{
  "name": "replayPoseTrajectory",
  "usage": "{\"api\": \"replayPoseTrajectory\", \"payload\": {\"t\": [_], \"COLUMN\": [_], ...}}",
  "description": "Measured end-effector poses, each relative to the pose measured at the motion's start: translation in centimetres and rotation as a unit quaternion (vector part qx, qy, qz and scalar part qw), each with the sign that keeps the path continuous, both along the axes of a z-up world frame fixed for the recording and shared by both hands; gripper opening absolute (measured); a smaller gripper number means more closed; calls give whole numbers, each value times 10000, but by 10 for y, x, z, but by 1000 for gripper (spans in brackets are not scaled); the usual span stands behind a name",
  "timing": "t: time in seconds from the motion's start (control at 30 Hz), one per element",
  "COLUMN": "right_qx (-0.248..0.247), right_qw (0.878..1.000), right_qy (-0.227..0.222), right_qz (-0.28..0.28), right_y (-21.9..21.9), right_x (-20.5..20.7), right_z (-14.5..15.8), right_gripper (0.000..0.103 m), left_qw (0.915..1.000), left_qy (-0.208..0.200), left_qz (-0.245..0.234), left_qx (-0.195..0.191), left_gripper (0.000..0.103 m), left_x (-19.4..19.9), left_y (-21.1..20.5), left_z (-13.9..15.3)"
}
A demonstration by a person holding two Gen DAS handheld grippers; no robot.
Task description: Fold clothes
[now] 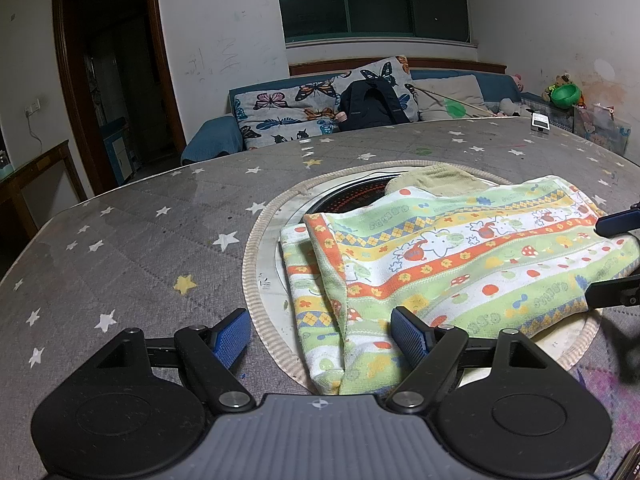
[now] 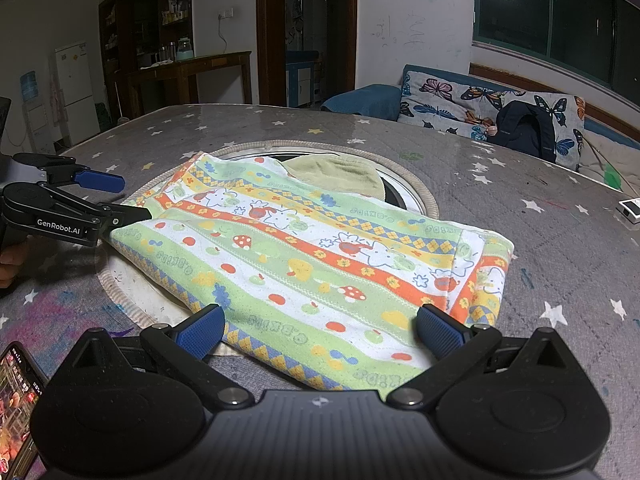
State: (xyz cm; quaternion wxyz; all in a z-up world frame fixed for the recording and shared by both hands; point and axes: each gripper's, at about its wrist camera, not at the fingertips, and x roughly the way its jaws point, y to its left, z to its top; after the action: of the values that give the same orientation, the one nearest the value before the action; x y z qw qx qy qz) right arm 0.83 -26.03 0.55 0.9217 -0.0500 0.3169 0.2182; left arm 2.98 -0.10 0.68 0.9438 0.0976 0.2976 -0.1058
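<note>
A folded garment with green, orange and yellow cartoon stripes lies on the round table, over a round inset. It also shows in the right wrist view. A plain olive cloth lies beneath its far end, also seen in the right wrist view. My left gripper is open, its fingers on either side of the garment's near left edge. My right gripper is open over the garment's near edge. The left gripper shows in the right wrist view, open at the garment's left corner. The right gripper shows at the left wrist view's right edge, open.
The table has a grey star-print cover and a round inset with a braided rim. A phone lies at the near left. A small white device sits far right. A sofa with a dark backpack stands behind.
</note>
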Motion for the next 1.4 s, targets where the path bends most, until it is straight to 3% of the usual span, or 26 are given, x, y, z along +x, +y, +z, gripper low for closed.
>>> {"api": "replayPoseTrajectory", "payload": {"t": [1.4], "right_qx": [-3], "right_qw": [10000], "right_qy": [0], "right_qz": [0], "right_y": [0], "right_x": [0], "right_z": [0], "right_gripper": [103], "left_qw": [10000], "left_qy": [-5], "left_qz": [22], "left_qx": [15], "left_gripper": [81], "left_x": [1], "left_y": [1], "left_z": [0]}}
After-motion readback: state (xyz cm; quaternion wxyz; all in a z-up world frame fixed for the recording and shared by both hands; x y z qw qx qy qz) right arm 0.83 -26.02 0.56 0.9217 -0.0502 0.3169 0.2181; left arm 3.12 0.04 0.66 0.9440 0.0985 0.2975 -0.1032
